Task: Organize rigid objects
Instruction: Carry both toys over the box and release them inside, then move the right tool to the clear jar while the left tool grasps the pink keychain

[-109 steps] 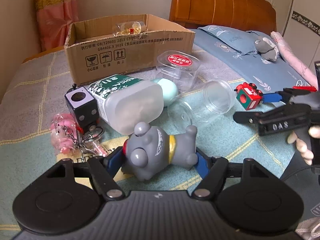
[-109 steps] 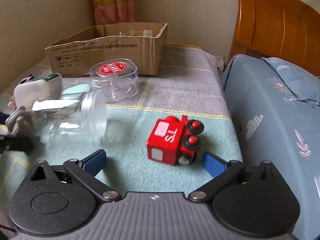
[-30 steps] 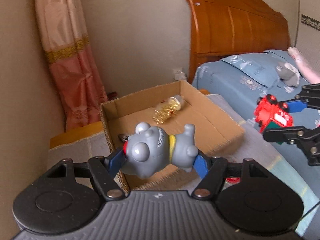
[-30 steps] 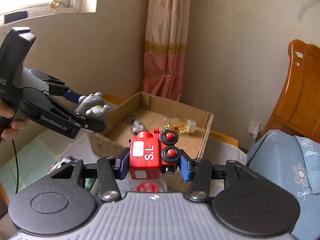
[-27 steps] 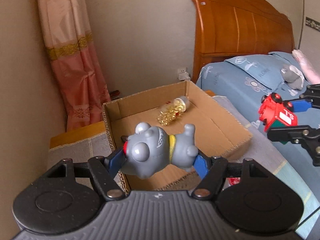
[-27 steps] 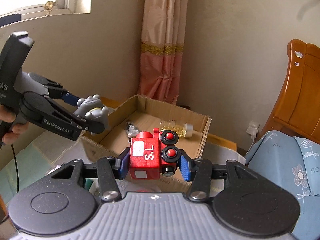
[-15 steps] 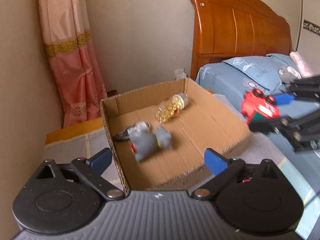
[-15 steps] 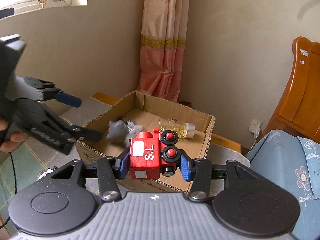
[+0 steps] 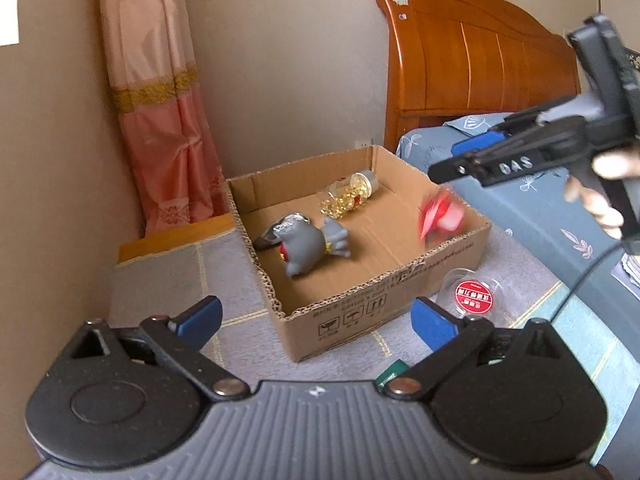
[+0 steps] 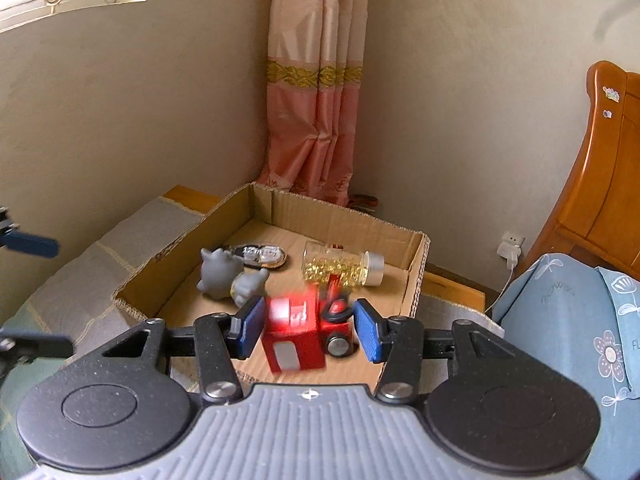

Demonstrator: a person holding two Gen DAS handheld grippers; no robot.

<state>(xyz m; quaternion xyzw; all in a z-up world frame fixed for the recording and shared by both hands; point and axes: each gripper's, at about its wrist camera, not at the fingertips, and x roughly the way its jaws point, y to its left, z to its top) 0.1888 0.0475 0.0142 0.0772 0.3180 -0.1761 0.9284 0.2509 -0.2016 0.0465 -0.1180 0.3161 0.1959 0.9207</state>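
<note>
Between my right gripper's point(image 10: 306, 330) blue pads, a blurred red toy train point(image 10: 306, 330) with black wheels. Ahead of both jaws, a brown cardboard box point(image 9: 352, 312) with black printing holds a grey toy figure point(image 9: 310, 246) and a clear bottle point(image 10: 342, 267) of golden beads. Beyond hangs a pink curtain point(image 10: 316, 80), gold-banded.

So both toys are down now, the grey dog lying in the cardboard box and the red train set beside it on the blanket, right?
Not quite. The grey dog does lie in the cardboard box, but the left wrist view shows the red train, blurred, inside the box too, not on the blanket.
</note>
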